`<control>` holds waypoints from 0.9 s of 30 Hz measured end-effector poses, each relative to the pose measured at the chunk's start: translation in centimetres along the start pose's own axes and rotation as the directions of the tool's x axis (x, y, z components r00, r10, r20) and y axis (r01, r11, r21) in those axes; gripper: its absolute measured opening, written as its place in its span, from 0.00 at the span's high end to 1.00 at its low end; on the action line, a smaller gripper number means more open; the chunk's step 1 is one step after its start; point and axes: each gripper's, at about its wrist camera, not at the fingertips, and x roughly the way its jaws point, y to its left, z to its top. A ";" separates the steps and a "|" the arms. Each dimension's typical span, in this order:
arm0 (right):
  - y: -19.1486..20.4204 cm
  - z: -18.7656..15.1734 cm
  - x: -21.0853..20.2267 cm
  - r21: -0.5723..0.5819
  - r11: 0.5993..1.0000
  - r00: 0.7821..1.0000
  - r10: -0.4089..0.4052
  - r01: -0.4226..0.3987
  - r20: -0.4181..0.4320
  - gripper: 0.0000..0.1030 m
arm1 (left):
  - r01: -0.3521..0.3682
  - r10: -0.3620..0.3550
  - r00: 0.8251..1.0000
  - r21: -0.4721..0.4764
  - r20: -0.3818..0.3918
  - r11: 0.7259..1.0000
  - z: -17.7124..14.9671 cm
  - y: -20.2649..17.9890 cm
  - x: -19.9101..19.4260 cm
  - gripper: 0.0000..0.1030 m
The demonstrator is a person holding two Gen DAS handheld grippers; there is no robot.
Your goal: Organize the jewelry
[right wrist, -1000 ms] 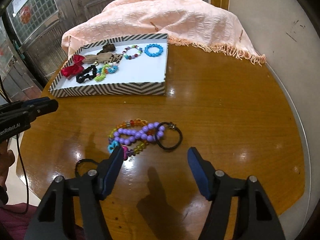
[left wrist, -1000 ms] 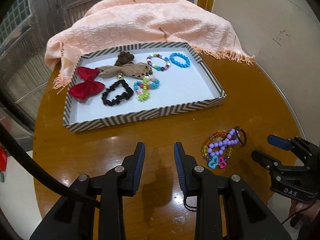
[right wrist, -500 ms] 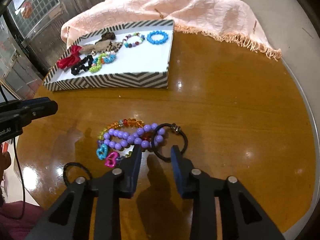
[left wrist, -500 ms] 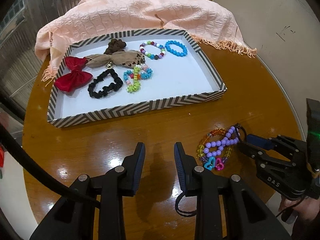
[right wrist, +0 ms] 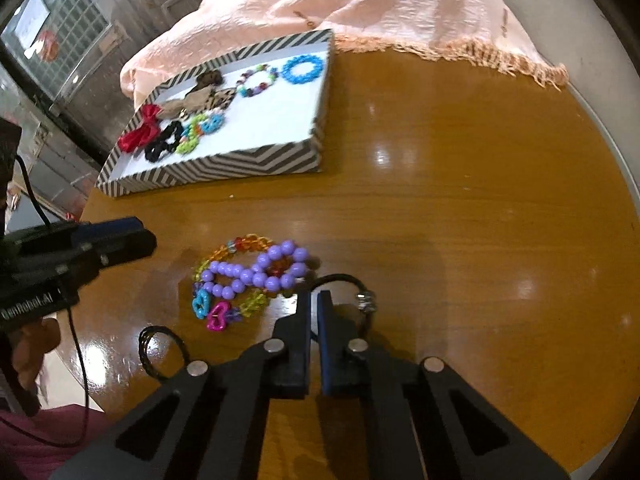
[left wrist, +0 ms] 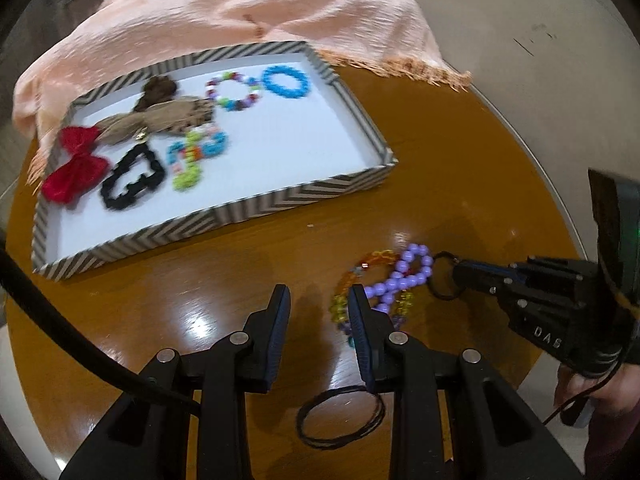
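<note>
Wooden table [right wrist: 460,184] carries a striped tray [right wrist: 248,164] already stocked with bows and bracelets. Step in hand, by my judgement: collecting the black band [right wrist: 360,292] lying just beside the purple beads [right wrist: 256,272]. Next comes a lift and carry to the tray. Right gripper [right wrist: 314,300] is nearly pressed together, pinching the band. Left gripper [left wrist: 318,300] stands spread, holding nothing.

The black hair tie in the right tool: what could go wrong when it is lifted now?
1. The black hair tie lies against the purple bead bracelet, so lifting may drag the beads along.
2. The right tool pinches only a thin part of the band; it may slip out before reaching the striped tray.
</note>
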 end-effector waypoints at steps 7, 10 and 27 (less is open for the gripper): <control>1.9 -0.5 0.7 -0.101 0.995 0.999 -0.031 0.027 -0.040 0.85 | 0.017 -0.017 0.999 0.033 -0.027 0.999 0.5 -0.9 1.1 0.85; 2.9 -1.0 1.8 -0.159 0.985 0.995 -0.077 0.066 -0.062 0.84 | 0.011 -0.010 0.999 0.026 -0.034 1.000 0.6 -0.4 1.3 0.85; -1.0 -0.4 -1.0 -0.006 0.998 0.998 -0.062 0.062 -0.014 0.98 | 0.119 -0.100 0.991 0.252 -0.087 0.960 1.4 -4.4 3.2 0.85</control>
